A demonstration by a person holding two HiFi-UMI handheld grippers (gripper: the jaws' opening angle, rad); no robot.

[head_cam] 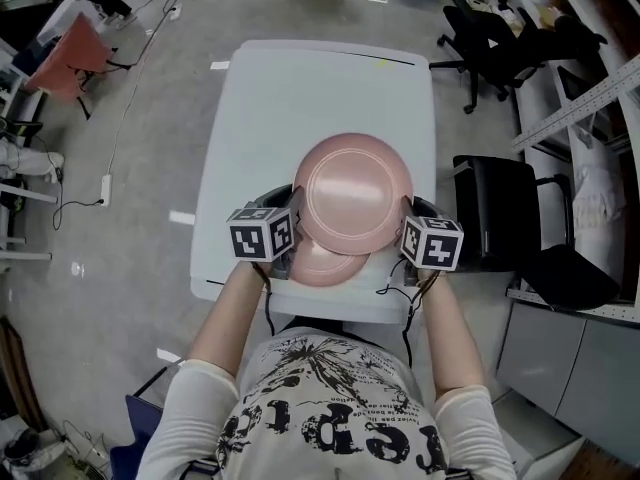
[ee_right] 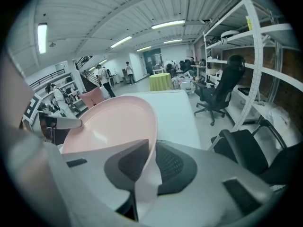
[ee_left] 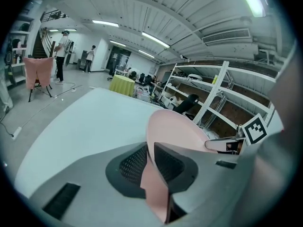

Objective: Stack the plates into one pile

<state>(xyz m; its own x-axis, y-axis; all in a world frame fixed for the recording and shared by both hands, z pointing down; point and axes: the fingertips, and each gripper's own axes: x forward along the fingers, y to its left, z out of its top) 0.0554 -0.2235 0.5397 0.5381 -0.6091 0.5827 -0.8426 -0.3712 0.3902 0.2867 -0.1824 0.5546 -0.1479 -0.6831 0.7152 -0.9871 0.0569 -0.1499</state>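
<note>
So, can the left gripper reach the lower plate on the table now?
Probably not: the left gripper is shut on the upper plate's rim, as is the right gripper, and that plate hangs over most of the lower plate.

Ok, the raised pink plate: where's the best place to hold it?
By its thin upturned rim, at opposite edges, coming in from left and right. The plate is wide, shallow and handleless; the left gripper and right gripper are clamped that way.
</note>
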